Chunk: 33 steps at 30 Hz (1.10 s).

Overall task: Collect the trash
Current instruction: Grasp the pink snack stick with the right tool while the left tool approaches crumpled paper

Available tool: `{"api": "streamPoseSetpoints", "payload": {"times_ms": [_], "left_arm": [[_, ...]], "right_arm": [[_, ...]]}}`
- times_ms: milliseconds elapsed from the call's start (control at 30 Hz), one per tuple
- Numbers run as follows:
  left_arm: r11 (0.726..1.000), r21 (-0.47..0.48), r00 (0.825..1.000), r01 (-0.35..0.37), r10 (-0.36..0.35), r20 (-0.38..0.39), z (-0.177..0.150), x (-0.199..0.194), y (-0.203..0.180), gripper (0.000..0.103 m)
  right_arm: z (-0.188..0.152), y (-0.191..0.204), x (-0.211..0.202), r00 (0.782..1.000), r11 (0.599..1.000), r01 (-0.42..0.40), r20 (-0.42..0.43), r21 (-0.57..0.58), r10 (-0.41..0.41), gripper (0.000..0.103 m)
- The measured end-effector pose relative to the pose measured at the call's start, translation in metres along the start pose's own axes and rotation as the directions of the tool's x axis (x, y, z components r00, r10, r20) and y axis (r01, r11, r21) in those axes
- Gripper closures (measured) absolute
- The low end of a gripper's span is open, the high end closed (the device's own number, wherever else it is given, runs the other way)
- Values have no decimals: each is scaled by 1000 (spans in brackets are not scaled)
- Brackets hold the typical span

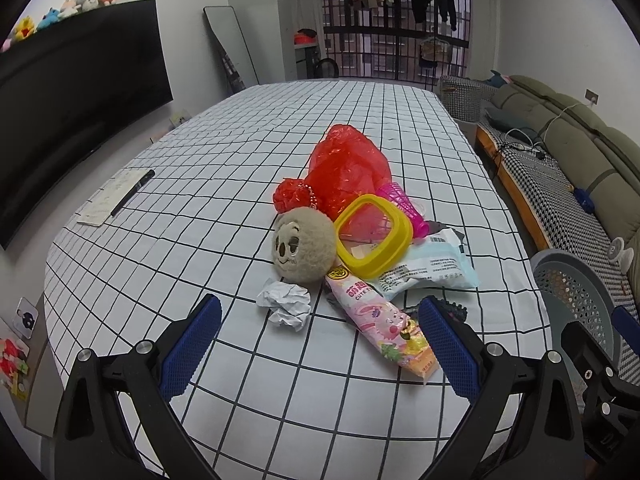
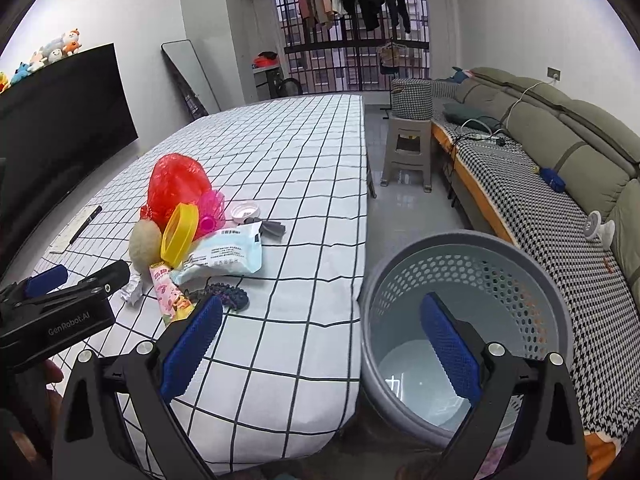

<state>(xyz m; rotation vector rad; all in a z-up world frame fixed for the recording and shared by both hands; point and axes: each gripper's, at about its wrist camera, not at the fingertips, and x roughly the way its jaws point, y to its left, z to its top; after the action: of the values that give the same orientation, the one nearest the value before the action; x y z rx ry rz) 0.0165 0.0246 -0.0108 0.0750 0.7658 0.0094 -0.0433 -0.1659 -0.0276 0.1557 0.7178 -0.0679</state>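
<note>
A pile lies on the checked tablecloth (image 1: 224, 152): a crumpled white paper ball (image 1: 286, 306), a pink snack wrapper (image 1: 386, 326), a pale blue wipes packet (image 1: 430, 266), a red plastic bag (image 1: 348, 168), a yellow ring (image 1: 374, 234) and a plush ball toy (image 1: 304, 246). My left gripper (image 1: 320, 344) is open just short of the paper ball and the wrapper, holding nothing. My right gripper (image 2: 320, 344) is open and empty over the table's edge, its right finger above the grey perforated basket (image 2: 556, 312). The left gripper (image 2: 60, 280) also shows in the right wrist view.
A notepad with a black pen (image 1: 130, 194) lies at the table's left. A pink mesh item (image 1: 400, 200), a white cap (image 2: 245, 212), grey scraps (image 2: 272, 229) and a dark spiky ring (image 2: 228, 296) lie around the pile. A sofa (image 2: 560, 136) and a stool (image 2: 408, 148) stand to the right.
</note>
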Motion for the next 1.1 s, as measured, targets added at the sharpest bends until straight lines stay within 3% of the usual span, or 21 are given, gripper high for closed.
{"api": "streamPoseSetpoints", "payload": {"times_ms": [533,700,1100], "left_arm": [[990,-65,989,-129,124,-80,-20,33,68,6],[987,-91,988,-130,122,-95,-24,41,84,6],[985,-100,986,-141,130,-106,-24,51,108,6]], "right_arm": [[-6,52,58,978,983,-151,-162,-103,133,8],[0,74,68,967,969,-201,-190,-144,173,8],[0,111,97,945,953,-226,-284,-203,164,9]]}}
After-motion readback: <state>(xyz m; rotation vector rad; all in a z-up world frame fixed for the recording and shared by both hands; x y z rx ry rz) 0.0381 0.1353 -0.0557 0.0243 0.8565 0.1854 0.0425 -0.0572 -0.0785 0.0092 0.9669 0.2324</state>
